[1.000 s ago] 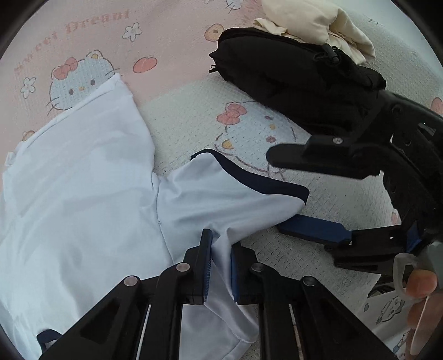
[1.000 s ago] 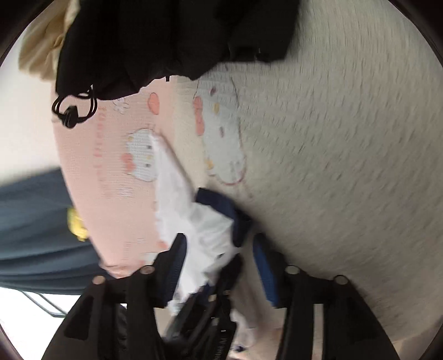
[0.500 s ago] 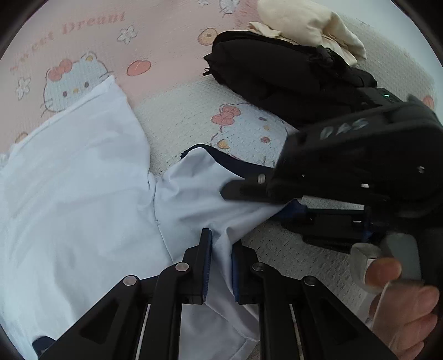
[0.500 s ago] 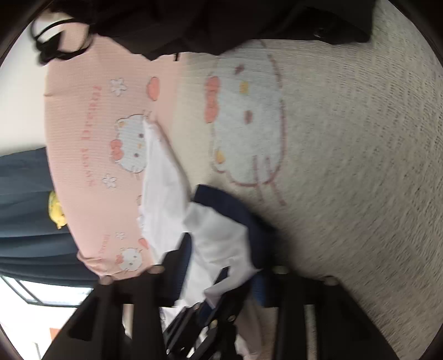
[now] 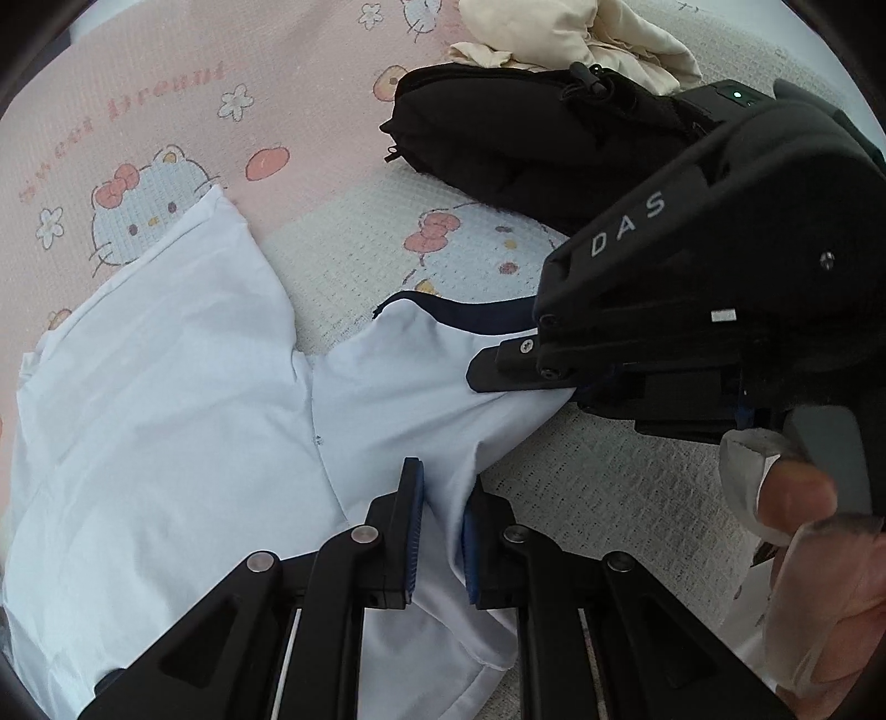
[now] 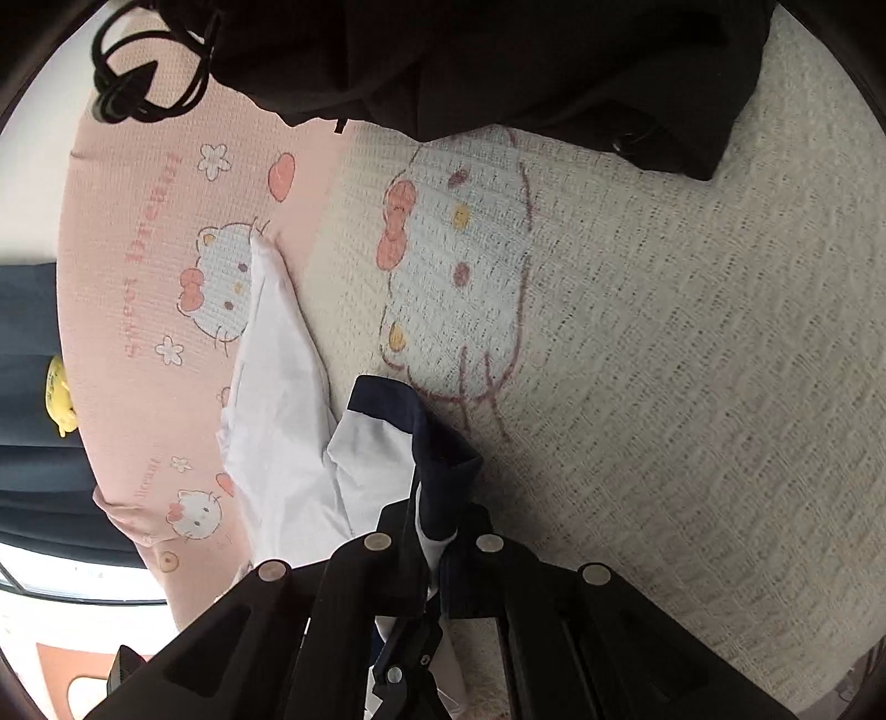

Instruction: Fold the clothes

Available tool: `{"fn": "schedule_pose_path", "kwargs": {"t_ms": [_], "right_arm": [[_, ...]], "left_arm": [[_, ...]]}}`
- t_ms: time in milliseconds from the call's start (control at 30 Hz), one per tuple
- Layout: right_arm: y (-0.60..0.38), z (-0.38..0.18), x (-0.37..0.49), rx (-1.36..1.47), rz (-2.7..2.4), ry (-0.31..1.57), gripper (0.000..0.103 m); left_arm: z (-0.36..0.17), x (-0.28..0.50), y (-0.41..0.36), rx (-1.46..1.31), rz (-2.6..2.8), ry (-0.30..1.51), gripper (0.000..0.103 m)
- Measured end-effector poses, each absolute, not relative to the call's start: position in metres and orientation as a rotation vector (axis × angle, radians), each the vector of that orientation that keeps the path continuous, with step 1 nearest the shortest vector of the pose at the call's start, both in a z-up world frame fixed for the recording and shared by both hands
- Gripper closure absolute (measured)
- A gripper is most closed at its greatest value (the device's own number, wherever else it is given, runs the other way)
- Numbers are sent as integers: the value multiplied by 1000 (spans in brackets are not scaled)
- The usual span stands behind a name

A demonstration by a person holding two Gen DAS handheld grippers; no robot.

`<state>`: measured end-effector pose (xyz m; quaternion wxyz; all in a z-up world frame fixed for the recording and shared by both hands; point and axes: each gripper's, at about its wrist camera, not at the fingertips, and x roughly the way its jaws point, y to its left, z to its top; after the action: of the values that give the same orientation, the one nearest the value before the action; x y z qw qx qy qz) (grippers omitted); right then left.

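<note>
While both grippers are on the same garment, the scene breaks down like this:

Shirt: white short-sleeved cotton T-shirt with navy sleeve trim (image 5: pixel 166 399), lying spread out on the bed cover, one sleeve sticking out toward the right gripper.

Left gripper: left gripper (image 5: pixel 442 518) pinched on a fold of the white fabric low on that sleeve, jaws nearly together with cloth between them.

Right gripper: right gripper (image 6: pixel 437 531) just snapped closed on the navy cuff; dark trim and a bit of white bunch up between its jaws. From the left wrist view its black body marked "DAS" sits over the sleeve end.

Hand: a gloved hand (image 5: pixel 819 554) wraps the right gripper's grey trigger.

Bed cover: pink and cream waffle-textured bed cover printed with cartoon cats (image 5: pixel 343 238), under everything.

Other stuff: black padded bag with a drawstring cord (image 5: pixel 526 138) lies beyond the sleeve, and a crumpled cream cloth (image 5: pixel 581 33) sits behind it, touching it.
</note>
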<state>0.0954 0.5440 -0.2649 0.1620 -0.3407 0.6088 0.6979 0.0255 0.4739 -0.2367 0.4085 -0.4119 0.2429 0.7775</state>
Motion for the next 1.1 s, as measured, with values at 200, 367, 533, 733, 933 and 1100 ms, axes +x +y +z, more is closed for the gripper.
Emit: {"fn": "schedule_pose_path", "kwargs": {"t_ms": [200,367,533,733,933,1100], "right_arm": [[553,-251,110,-969,2075,1570,103],[565,-254,120,-976,2093,1528,103],[573,-265,124,-1007,2053,1562,103],[570,-266,117,-1013,2061,1602,99],[575,-271,148,-944,1991,1744,93],[580,-282,166,-909,1944,1887,92]], "left_arm": [[-228,42,481,-1082,1871,606,93],[-227,53,481,-1084,1852,638,93],[-230,62,467,-1064,1880,685,92],[-226,70,453,-1093,1810,625,92],[-221,66,441,-1148,1811,563,92],[-220,61,432,-1222,1801,507,92]]}}
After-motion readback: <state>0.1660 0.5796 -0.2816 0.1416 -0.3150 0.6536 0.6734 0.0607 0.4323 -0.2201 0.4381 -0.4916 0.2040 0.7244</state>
